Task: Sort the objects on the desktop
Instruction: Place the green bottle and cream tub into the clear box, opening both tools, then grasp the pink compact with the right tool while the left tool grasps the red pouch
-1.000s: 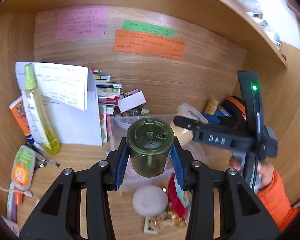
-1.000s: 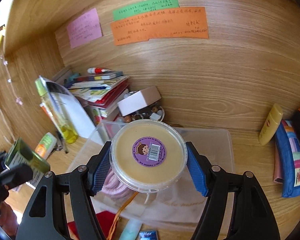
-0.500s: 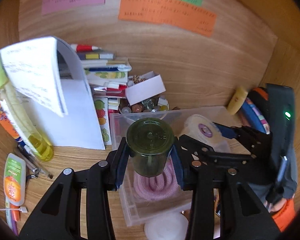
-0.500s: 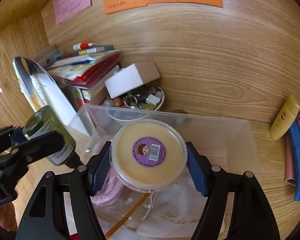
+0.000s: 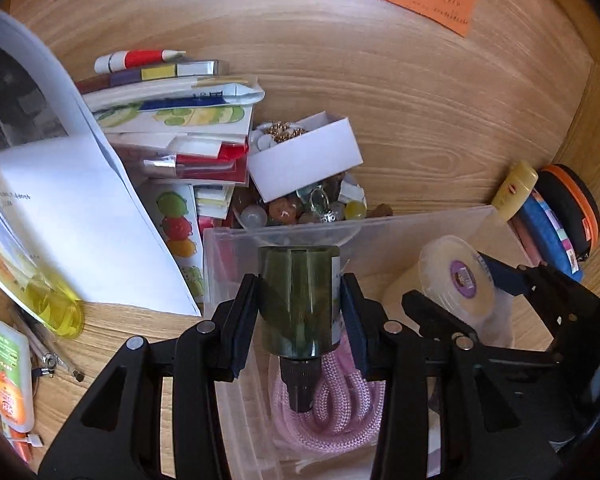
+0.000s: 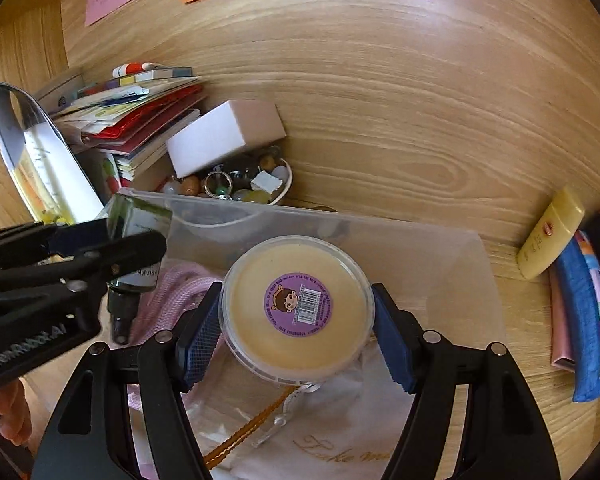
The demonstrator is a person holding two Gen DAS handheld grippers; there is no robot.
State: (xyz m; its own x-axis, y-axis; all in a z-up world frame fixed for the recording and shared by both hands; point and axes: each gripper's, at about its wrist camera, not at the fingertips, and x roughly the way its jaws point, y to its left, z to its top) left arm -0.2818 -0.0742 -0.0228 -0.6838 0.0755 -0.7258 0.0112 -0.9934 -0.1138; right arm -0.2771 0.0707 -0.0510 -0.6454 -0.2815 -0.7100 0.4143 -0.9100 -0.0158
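Note:
My left gripper (image 5: 298, 312) is shut on a dark green bottle (image 5: 298, 300), held cap-down over the left part of a clear plastic bin (image 5: 420, 222). Below it a pink rope (image 5: 332, 412) lies coiled in the bin. My right gripper (image 6: 298, 328) is shut on a round cream-filled tub (image 6: 296, 308) with a purple sticker, over the bin's middle (image 6: 440, 248). A white drawstring pouch (image 6: 332, 440) lies under it. The left gripper and green bottle (image 6: 140, 224) show at the left of the right wrist view. The tub (image 5: 456, 280) shows at the right of the left wrist view.
A stack of books and papers (image 5: 172, 128) and a bowl of beads (image 5: 300, 208) with a white box (image 5: 304, 156) stand behind the bin. A yellow tube (image 6: 550, 236) and a blue pouch (image 6: 584, 300) lie right. A yellow spray bottle (image 5: 52, 304) and orange-labelled tube (image 5: 10, 384) lie left.
Both grippers moved forward and down over the bin. The green bottle has tipped further, cap down, toward the pink rope. The tub came lower toward the pouch.

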